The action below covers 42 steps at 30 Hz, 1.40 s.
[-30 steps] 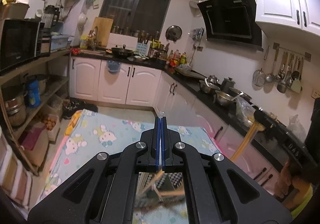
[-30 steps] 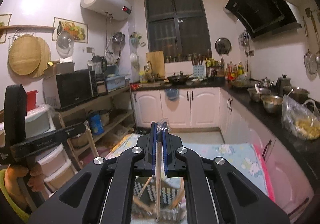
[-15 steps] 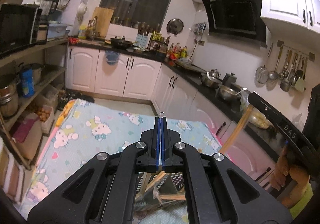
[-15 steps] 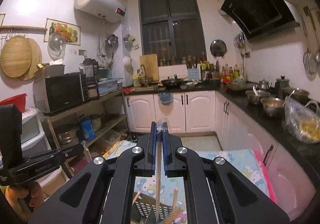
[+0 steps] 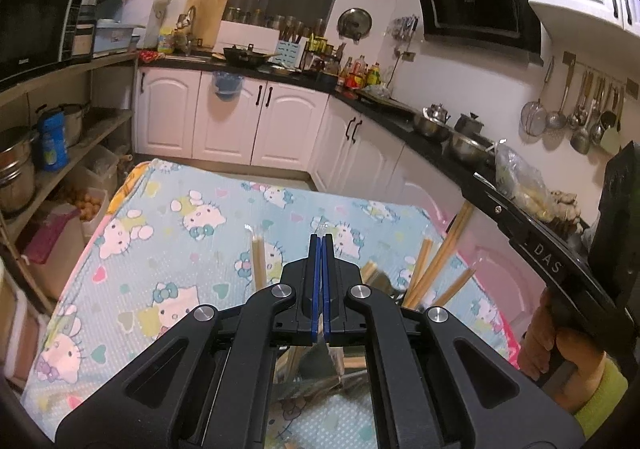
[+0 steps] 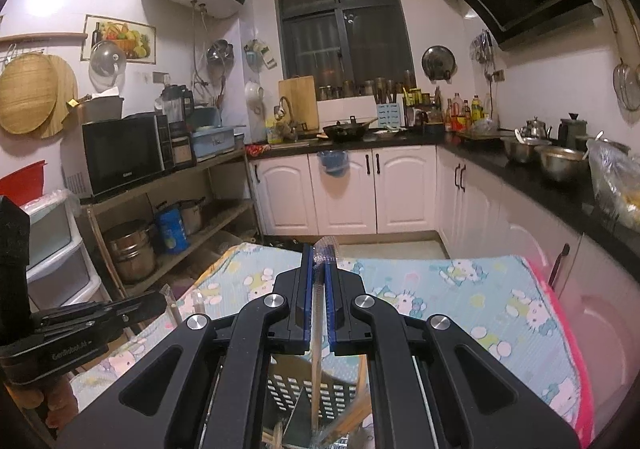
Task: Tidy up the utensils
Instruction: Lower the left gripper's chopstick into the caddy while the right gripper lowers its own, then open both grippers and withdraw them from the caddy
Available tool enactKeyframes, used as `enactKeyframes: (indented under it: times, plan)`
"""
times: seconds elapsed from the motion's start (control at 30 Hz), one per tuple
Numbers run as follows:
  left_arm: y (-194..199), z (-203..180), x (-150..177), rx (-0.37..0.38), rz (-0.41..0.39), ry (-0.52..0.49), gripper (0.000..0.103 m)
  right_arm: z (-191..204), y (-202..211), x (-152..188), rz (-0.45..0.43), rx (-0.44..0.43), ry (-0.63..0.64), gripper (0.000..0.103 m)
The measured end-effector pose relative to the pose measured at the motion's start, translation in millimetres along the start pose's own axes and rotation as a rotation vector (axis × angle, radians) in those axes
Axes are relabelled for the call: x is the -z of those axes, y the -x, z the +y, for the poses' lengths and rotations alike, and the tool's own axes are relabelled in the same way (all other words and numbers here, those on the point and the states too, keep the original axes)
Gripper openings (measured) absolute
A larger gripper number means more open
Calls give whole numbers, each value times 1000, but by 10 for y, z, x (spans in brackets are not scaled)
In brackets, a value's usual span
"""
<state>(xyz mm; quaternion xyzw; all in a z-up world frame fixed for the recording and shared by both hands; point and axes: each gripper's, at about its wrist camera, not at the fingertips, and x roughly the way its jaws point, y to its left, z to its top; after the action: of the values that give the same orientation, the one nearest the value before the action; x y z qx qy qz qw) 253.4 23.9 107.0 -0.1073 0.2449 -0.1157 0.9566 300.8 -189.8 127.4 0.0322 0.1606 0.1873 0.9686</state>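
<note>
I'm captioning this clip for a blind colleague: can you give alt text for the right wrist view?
The right tool is shut on a chopstick in a clear wrapper, held upright above a perforated utensil basket that stands on a table with a Hello Kitty cloth. The left tool reaches in from the left edge, and a kitchen with white cabinets lies behind.

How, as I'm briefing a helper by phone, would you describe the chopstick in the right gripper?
Find the Hello Kitty cloth, then the perforated holder of chopsticks standing on it. One pale chopstick stands upright, clamped by the right gripper. Unlike its neighbours leaning loose in the holder, it is gripped and has clear plastic at its top.
</note>
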Motion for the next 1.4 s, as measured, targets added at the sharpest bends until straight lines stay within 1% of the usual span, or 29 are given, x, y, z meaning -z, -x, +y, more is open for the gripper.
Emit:
enactKeyframes:
  times: [0.13,0.43,0.6,0.7,0.8,0.83,0.87,0.9,0.93,1.03,1.07,1.1,1.13,1.17,1.23,1.3,1.37,1.4]
  plan:
    - [-35,9,70,-8,12,-4,0,-37,-26,103,11,6,-14,6]
    - [22,14,133,-35,4,-29,0,-45,-20,315,29,10,-12,6]
    - [39,102,124,-53,0,-12,0,-60,-14,387,58,18,-16,6]
    - [30,182,108,-57,2,13,0,-60,11,419,67,19,-15,6]
    - [35,217,102,-68,3,17,0,-85,49,426,71,19,-20,6]
    - [39,234,99,-72,3,22,1,-97,66,423,74,20,-23,7]
    - [38,239,99,-73,3,25,3,-107,80,421,77,24,-26,10]
    - [45,248,98,-76,4,27,7,-119,98,419,80,28,-28,16]
    - [55,257,96,-78,3,29,10,-130,111,413,81,28,-33,18]
    - [80,281,91,-81,3,35,13,-162,177,393,82,29,-44,21]
    - [103,281,88,-83,-1,31,15,-168,208,389,81,28,-47,24]
    - [126,282,87,-87,-6,27,20,-175,244,387,78,26,-49,28]
    - [154,287,88,-95,-10,26,23,-183,272,383,78,26,-52,31]
    - [171,290,92,-96,-12,28,23,-187,296,380,78,24,-55,34]
    - [232,307,106,-93,-17,39,28,-192,362,377,76,23,-58,37]
    - [287,316,122,-98,-20,35,34,-199,425,372,78,21,-64,45]
    - [355,323,146,-108,-24,33,38,-180,490,367,76,8,-61,47]
    - [405,336,159,-105,-28,41,41,-160,528,365,75,10,-55,49]
